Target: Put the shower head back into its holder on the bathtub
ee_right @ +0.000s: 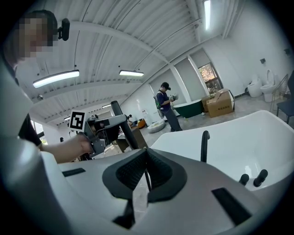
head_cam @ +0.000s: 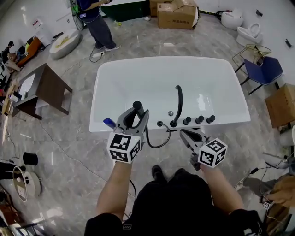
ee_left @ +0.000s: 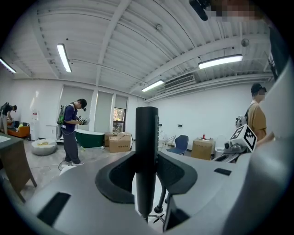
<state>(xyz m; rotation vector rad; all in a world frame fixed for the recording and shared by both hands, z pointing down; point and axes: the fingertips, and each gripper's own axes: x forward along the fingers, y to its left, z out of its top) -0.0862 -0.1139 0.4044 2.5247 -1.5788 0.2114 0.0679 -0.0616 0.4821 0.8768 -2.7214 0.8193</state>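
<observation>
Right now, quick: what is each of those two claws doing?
Left claw: closed on the slim black stick-shaped shower head.
Right claw: shut, holding nothing.

- The bathtub (head_cam: 138, 78) stands in the middle of the floor.
- The tap (head_cam: 178, 99) stands on the tub's near rim, with a row of knobs (head_cam: 199, 120) just to its right.
- The left tool (head_cam: 137, 115) is over the near rim, left of the tap. The shower head (head_cam: 137, 108) stands up between its jaws.
- The hose (head_cam: 161, 140) loops in front of the rim, between the two tools.
- The right tool (head_cam: 185, 135) is in front of the knobs.
- Behind the tub are cardboard boxes (head_cam: 177, 14) and a person (head_cam: 99, 25).
- A chair (head_cam: 262, 70) is to the right of the tub, with a toilet (head_cam: 249, 31) behind it.
- A bench (head_cam: 48, 85) is to the left of the tub.
</observation>
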